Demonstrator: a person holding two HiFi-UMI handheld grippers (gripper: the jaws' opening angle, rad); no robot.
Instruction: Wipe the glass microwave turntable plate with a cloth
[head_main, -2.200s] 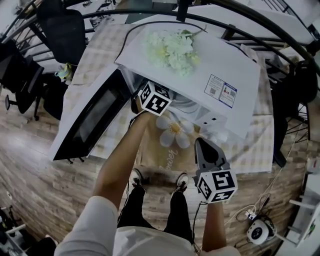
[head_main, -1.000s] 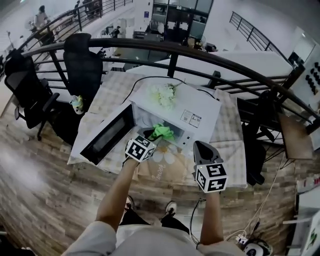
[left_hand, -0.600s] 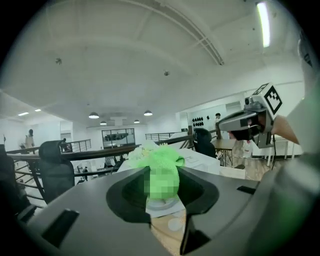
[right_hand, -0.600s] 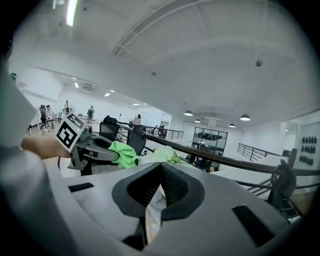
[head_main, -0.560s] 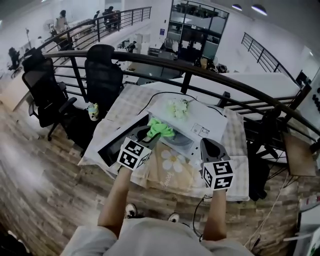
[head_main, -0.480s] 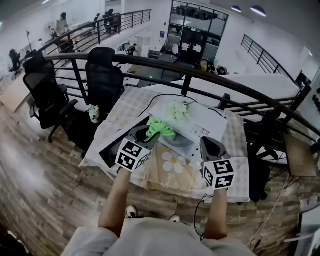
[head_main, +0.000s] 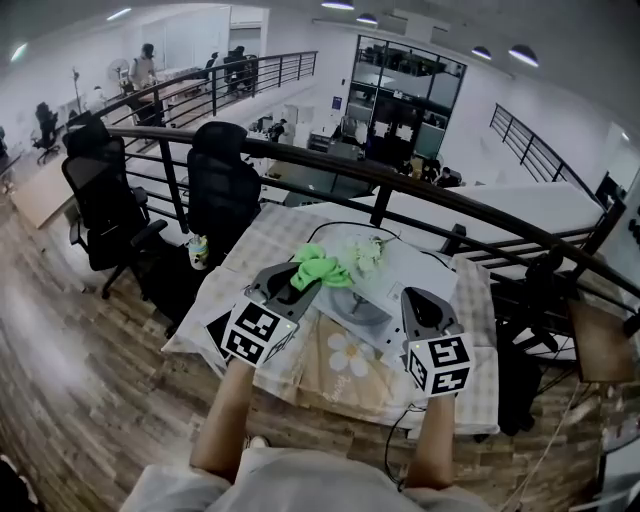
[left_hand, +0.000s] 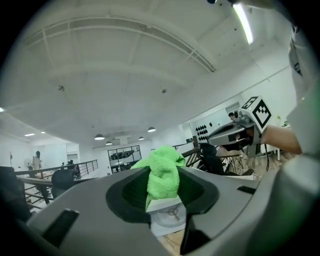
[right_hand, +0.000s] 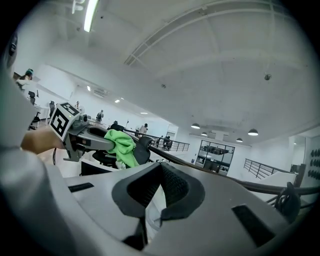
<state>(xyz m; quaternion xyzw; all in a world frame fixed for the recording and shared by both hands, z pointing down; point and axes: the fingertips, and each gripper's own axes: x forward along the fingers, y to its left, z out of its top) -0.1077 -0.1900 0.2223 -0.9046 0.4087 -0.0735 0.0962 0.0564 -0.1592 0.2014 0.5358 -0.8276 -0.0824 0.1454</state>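
My left gripper (head_main: 298, 280) is shut on a bright green cloth (head_main: 320, 266), held up in front of the white microwave (head_main: 425, 268). In the left gripper view the cloth (left_hand: 162, 172) bulges out between the jaws of that gripper (left_hand: 162, 197). Just beyond and below it lies the round glass turntable plate (left_hand: 170, 216), which the head view shows as a grey disc (head_main: 357, 307) at the oven's mouth. My right gripper (head_main: 418, 297) hovers to the plate's right, jaws shut, with nothing seen between them (right_hand: 152, 200). From its view the cloth (right_hand: 122, 147) hangs at the left.
White flowers (head_main: 370, 250) lie on top of the microwave, whose door (head_main: 213, 322) hangs open at the left. The table has a checked cover and a daisy-print cloth (head_main: 350, 355). A black railing (head_main: 400, 190), office chairs (head_main: 225, 190) and a cup (head_main: 197, 250) stand behind.
The left gripper has come out of the microwave cavity with the green cloth and risen. The head view has pulled up and back. The right gripper keeps its place at the right.
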